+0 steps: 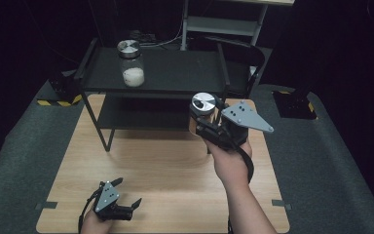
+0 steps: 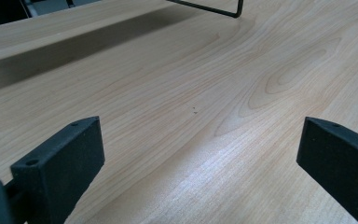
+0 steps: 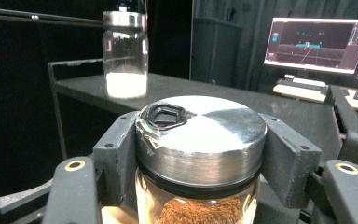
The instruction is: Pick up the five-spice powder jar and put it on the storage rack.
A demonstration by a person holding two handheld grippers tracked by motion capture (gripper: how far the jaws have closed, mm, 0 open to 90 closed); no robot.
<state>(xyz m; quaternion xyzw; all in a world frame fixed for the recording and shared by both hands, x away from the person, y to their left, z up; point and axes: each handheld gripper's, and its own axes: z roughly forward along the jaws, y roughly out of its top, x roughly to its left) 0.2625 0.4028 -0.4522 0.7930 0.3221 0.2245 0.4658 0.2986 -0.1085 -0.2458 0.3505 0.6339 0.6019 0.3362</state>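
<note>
My right gripper (image 1: 205, 122) is shut on a glass jar (image 1: 203, 112) with a silver lid (image 3: 200, 133) and brown powder inside, held up in the air beside the right end of the black shelf rack (image 1: 175, 80). In the right gripper view the jaws clamp the jar just under its lid. A second jar (image 1: 131, 63) with white powder (image 3: 126, 84) stands upright on the rack's top shelf at the left. My left gripper (image 1: 127, 193) rests low over the wooden table (image 1: 165, 185) near its front left corner, open, with nothing between its fingers (image 2: 58, 168).
The rack stands on thin legs (image 1: 108, 141) at the table's back half, with a lower shelf beneath. A metal stand (image 1: 224, 24) sits behind it. A lit monitor (image 3: 319, 42) and keyboard are seen beyond the rack in the right gripper view. Grey floor surrounds the table.
</note>
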